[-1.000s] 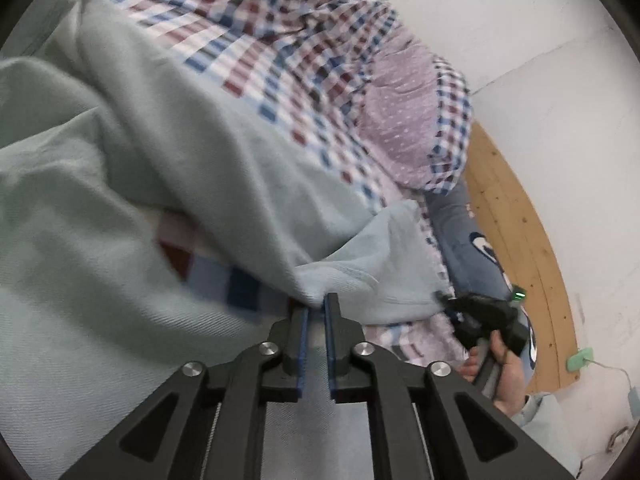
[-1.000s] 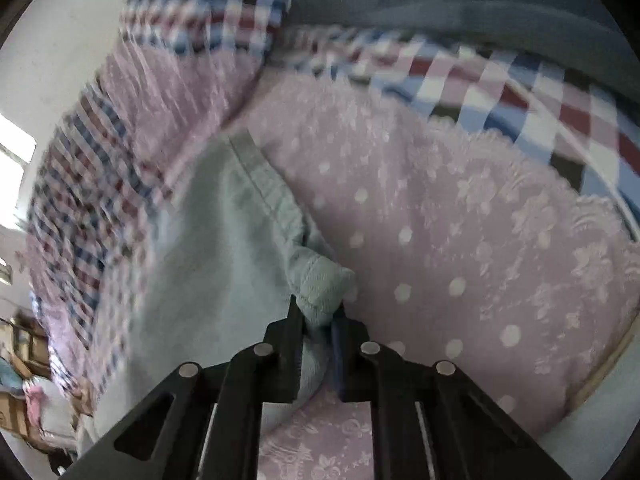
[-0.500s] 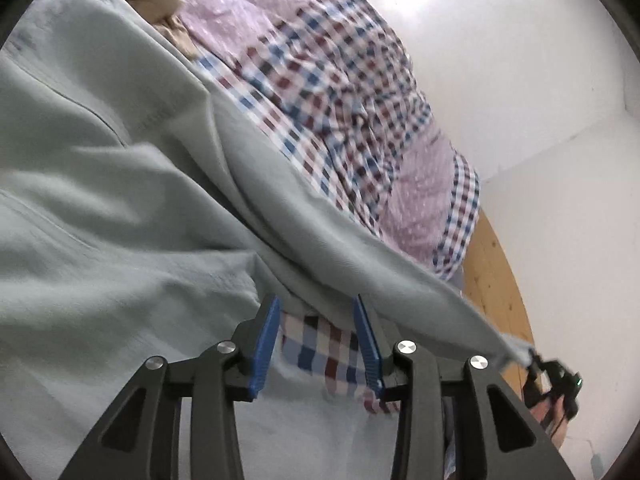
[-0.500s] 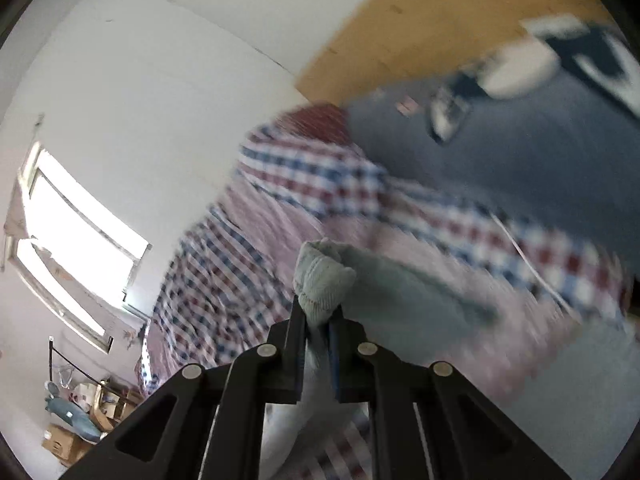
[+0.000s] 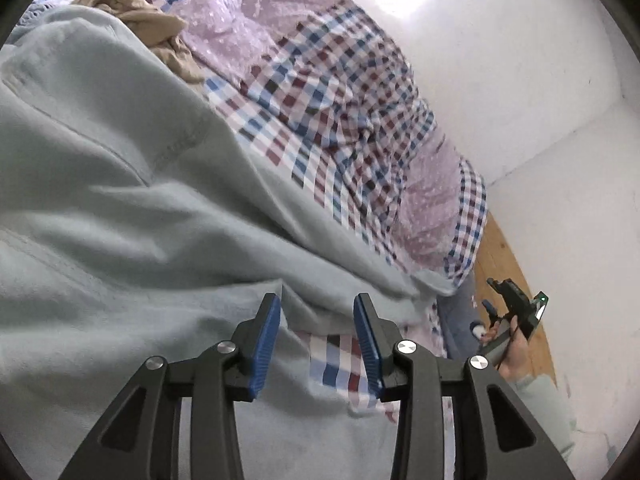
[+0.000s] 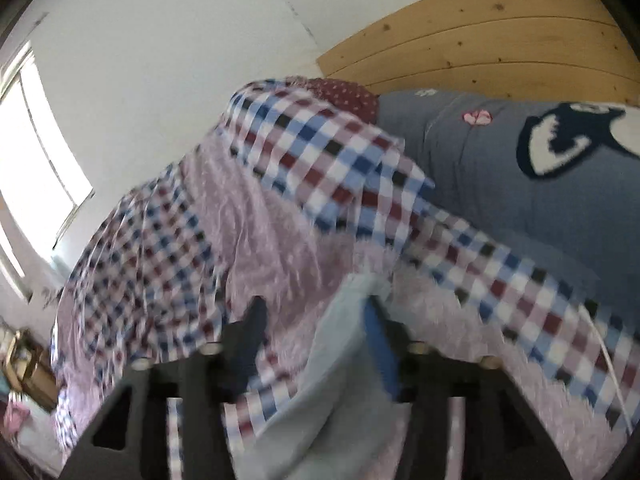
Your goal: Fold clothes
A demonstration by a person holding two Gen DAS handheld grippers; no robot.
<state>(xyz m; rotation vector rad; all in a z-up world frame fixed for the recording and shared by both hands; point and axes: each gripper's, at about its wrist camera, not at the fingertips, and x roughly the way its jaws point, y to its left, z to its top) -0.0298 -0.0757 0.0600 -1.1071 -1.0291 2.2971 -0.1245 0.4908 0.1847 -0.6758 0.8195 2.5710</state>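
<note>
A pale green garment (image 5: 120, 200) lies spread over the bed and fills the left and middle of the left wrist view. My left gripper (image 5: 318, 320) hovers just above it, open, with nothing between its blue pads (image 5: 266, 336). One end of the garment (image 6: 340, 360) runs up between the fingers of my right gripper (image 6: 316, 332), which stands open in a blurred view; the cloth rests against the right-hand finger. From the left wrist view the right gripper (image 5: 490, 296) shows far to the right, held in a person's hand (image 5: 516, 356).
A checked and lilac quilt (image 5: 320, 80) covers the bed, with a tan garment (image 5: 152, 20) bunched at its far end. A grey-blue cover with a cartoon print (image 6: 500, 168) lies by the wooden headboard (image 6: 500, 40). White walls and a window (image 6: 36, 160) stand beyond.
Both grippers have opened and let go of the garment, the left first and then the right, which released the cuff. The garment has dropped flatter onto the bed.
</note>
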